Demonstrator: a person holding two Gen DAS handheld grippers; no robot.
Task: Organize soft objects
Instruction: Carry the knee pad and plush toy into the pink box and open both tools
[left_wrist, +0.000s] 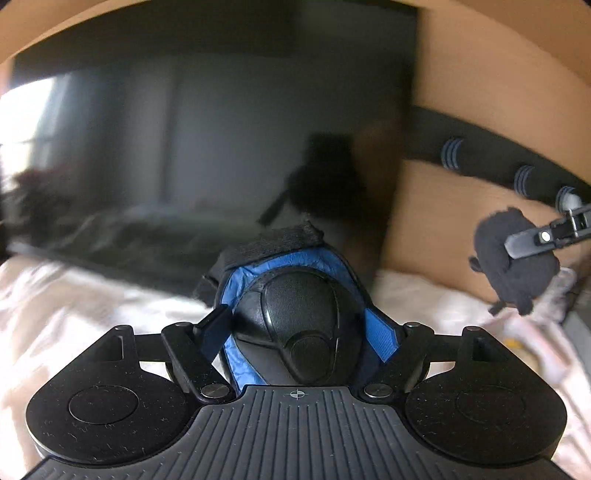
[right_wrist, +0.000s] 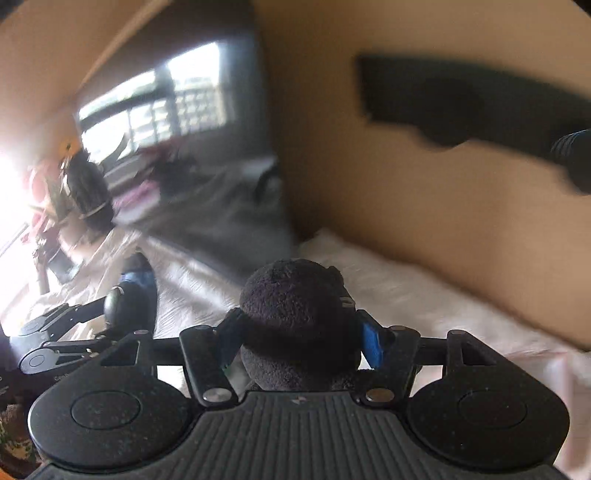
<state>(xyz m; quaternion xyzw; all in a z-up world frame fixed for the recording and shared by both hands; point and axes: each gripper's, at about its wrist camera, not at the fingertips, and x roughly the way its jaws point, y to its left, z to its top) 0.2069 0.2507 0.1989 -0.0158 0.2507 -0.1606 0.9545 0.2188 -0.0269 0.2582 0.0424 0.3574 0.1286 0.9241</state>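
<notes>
Black hard plastic over blue padding fills the left gripper (left_wrist: 301, 325): its jaws are closed against the two sides of a blue and black padded guard with a moulded shell (left_wrist: 295, 332), a knee or elbow pad by the look of it, lifted clear of the white fluffy bed cover (left_wrist: 74, 302) below. The right gripper (right_wrist: 299, 338) is likewise closed on a black fuzzy plush toy (right_wrist: 295, 317), squeezing it at the middle; in the left wrist view the same toy (left_wrist: 513, 254) hangs in the air above the cover's right side, close to the tan wall (left_wrist: 480, 110).

Beyond both grippers, near the cover's far edge, a dark rack with blue-ringed pegs (left_wrist: 498, 166) runs along that wall; whether anything hangs on it cannot be told through the blur.

Judging from this, the task is mid-course: two soft items are picked up and in transit, neither yet set down. No sorted pile or container shows, so how much has been organized, and where these go, cannot be judged.
</notes>
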